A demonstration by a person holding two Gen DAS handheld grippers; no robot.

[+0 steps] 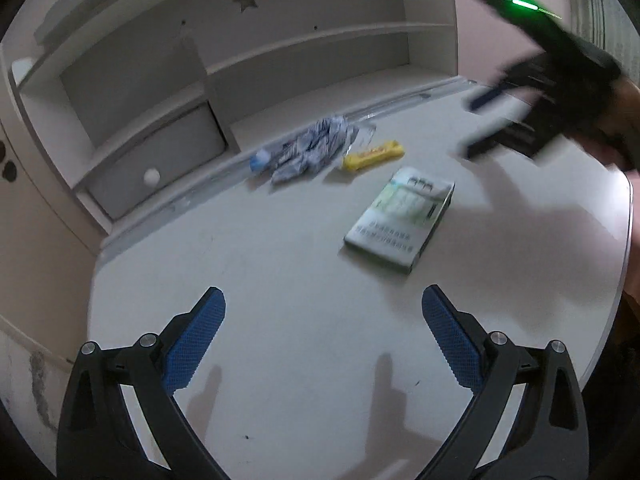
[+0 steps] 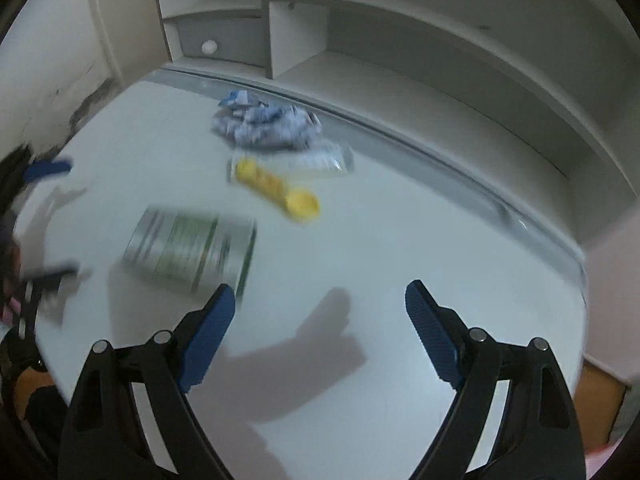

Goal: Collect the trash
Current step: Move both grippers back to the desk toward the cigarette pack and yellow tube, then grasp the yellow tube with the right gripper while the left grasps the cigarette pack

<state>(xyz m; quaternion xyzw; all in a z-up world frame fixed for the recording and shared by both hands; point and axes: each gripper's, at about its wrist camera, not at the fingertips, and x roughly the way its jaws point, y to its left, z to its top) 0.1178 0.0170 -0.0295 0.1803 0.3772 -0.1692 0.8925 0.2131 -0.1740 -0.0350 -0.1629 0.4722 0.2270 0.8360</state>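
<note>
Trash lies on a white desk [image 1: 304, 360]. A green and white flat box [image 1: 402, 216] lies in the middle; it also shows in the right wrist view [image 2: 192, 248]. A yellow wrapper [image 1: 374, 155] [image 2: 276, 192] lies beyond it. A crumpled blue and white wrapper [image 1: 308, 148] [image 2: 266, 126] lies near the desk's back edge, with a clear plastic wrapper [image 2: 324, 160] beside it. My left gripper [image 1: 322, 300] is open and empty, short of the box. My right gripper [image 2: 320, 296] is open and empty, just right of the box, and shows blurred in the left wrist view [image 1: 476, 124].
A white shelf unit [image 1: 240, 60] with a knobbed drawer [image 1: 160, 164] stands along the desk's back edge. A wall with dark stains [image 2: 60, 80] is to the left. The desk's rounded front edge [image 1: 624, 260] is on the right.
</note>
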